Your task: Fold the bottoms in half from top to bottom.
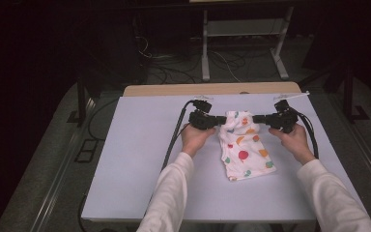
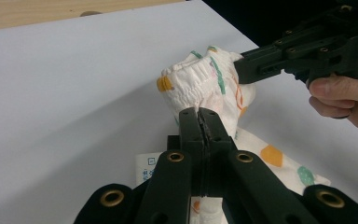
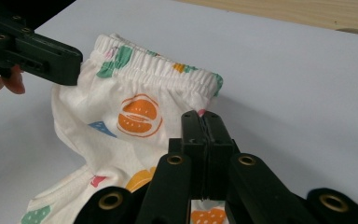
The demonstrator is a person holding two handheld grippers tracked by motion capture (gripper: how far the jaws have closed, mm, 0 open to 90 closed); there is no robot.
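Left gripper (image 1: 221, 119), at centre frame in the high view, is clamped on the left end of the elastic waistband of the small white shorts (image 1: 244, 147); in the left gripper view its jaws stand pressed together with white fabric pinched between them. Right gripper (image 1: 257, 118) grasps the opposite end of the same waistband, its jaws likewise closed on cloth in the right gripper view. Between the two tools the waistband is raised off the surface and bunched, while the lower part of the garment, printed with orange, red and green fruit shapes, trails down-frame and lies on the table (image 1: 135, 159). A white label (image 2: 145, 171) shows at the fabric just beside the left jaws. Each hand, left (image 1: 194, 137) and right (image 1: 294, 140), comes from a white sleeve entering at the bottom edge. Black cables (image 1: 174, 140) run from the tools across the pale, matt tabletop, whose far edge is bare wood (image 1: 212, 89). Beyond, at upper frame, the room is dark, with a white frame stand (image 1: 244, 43) and loose wiring on a grey floor.
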